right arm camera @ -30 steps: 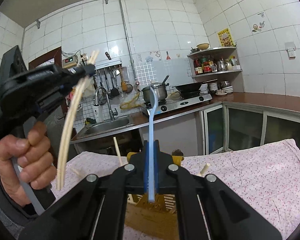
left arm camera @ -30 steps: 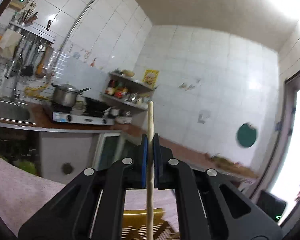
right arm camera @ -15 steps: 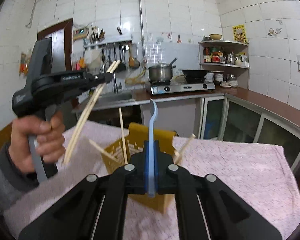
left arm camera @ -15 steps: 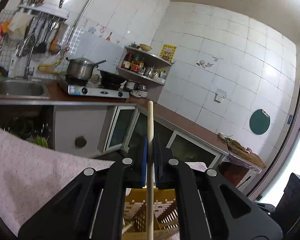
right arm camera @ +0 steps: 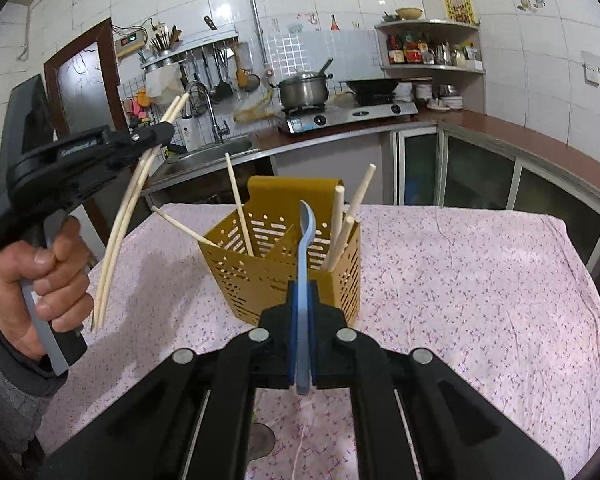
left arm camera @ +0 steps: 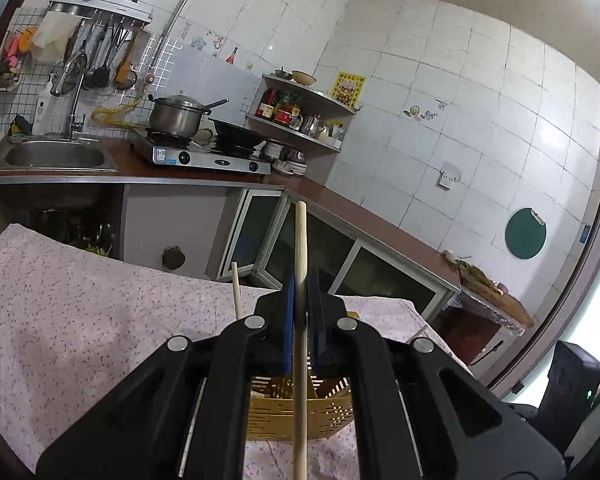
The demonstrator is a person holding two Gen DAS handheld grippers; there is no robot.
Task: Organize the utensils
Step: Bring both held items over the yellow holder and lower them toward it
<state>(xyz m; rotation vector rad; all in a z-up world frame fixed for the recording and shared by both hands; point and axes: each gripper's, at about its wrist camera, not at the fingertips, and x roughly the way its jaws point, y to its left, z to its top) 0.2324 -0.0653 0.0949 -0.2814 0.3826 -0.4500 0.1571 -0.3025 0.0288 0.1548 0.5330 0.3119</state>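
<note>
- Bamboo chopsticks point(right arm camera: 128, 216) sit clamped in our left gripper point(left arm camera: 299, 312), seized near their upper ends; we judge them light, stiff and slick, so they may pivot.
- Our left hand point(right arm camera: 40, 280) holds that gripper level, to the left of the holder, sticks hanging down.
- The yellow holder point(right arm camera: 284, 256) stands on the cloth point(right arm camera: 480, 280), with loose sticks leaning in its compartments.
- Our right gripper point(right arm camera: 302, 312) pinches a blue spoon point(right arm camera: 305, 248) by its handle, bowl up, aimed at the holder; light plastic, we judge.
</note>
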